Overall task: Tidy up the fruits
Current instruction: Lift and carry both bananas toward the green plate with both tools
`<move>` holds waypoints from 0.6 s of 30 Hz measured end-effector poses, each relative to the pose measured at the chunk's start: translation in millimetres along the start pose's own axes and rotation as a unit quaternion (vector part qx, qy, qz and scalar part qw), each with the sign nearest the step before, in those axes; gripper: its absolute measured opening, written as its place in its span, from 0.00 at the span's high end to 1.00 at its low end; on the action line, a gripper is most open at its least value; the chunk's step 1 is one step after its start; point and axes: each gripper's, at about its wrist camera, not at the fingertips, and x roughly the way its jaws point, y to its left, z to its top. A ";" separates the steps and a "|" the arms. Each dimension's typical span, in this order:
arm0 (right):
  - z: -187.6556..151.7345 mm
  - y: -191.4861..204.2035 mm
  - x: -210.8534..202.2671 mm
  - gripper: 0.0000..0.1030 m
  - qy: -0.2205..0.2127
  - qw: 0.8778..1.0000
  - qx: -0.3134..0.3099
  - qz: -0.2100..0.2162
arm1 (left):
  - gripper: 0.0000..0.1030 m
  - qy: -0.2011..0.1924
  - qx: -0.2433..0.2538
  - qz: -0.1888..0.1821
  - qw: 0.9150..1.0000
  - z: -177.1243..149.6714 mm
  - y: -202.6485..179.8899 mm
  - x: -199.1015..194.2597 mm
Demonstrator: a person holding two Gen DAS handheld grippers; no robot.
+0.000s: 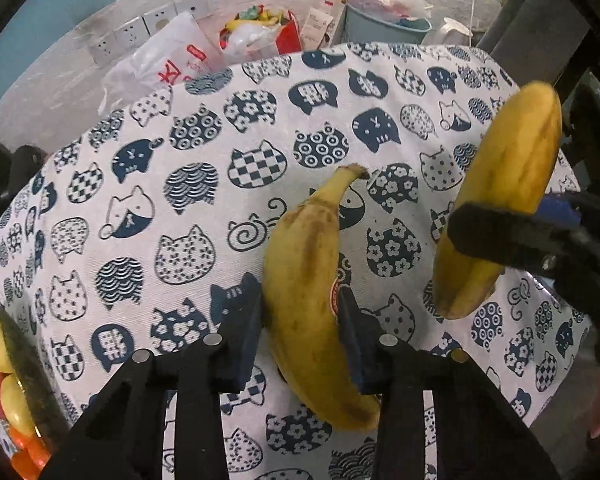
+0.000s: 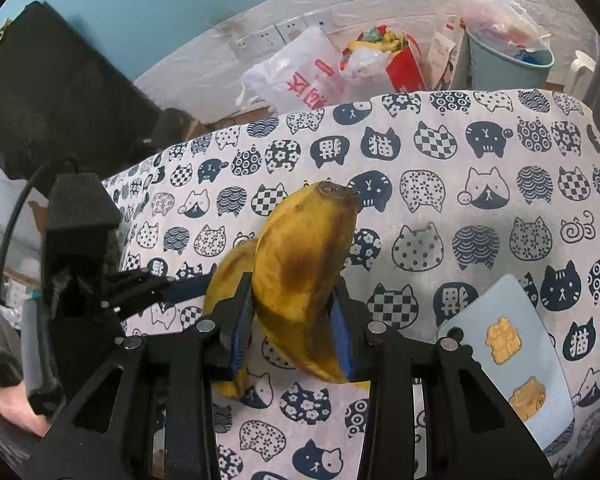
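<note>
1. Two yellow bananas are here, and you hold one in each pair of tongs.
2. Your left tongs [image 1: 300, 320] are squeezed onto the long yellow banana with brown freckles [image 1: 308, 292]. A blue pad presses on each side of its middle.
3. This banana has a small round sticker [image 1: 335, 298] on its right side. Its thin stem [image 1: 354, 172] points away from you, and the fruit is low over the cloth; you cannot tell if it touches.
4. Your right tongs [image 2: 292, 332] are squeezed onto the fat yellow banana with a big brown patch [image 2: 304, 280]. Its dark tip [image 2: 336, 192] points up and away.
5. In the left camera this second banana [image 1: 500, 200] is up in the air, to the right of the first one and apart from it.
6. In the right camera the first banana [image 2: 228, 276] peeks out behind the fat one, on its left.
7. Under both is the worktop, covered by a white cloth with dark blue cat faces [image 1: 160, 200].
8. A pale blue flat card with two golden pictures [image 2: 512, 344] lies on the cloth near your right tongs.
9. At the left edge of the left camera sits a see-through box of yellow, red and orange fruit [image 1: 4, 384].
10. Past the far edge of the worktop are a white plastic bag with red writing [image 2: 296, 76] and a grey-blue bucket [image 2: 504, 68].
</note>
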 end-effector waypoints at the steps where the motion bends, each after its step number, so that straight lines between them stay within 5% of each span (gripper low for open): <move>1: -1.5 1.4 -1.1 0.66 -0.002 1.000 -0.003 -0.001 | 0.64 -0.003 -0.002 -0.001 1.000 -0.5 0.5 -3.3; 18: 1.4 42.9 -27.3 0.66 -0.039 0.998 -0.040 0.022 | 0.65 -0.078 -0.018 0.017 0.997 -12.0 27.9 -72.3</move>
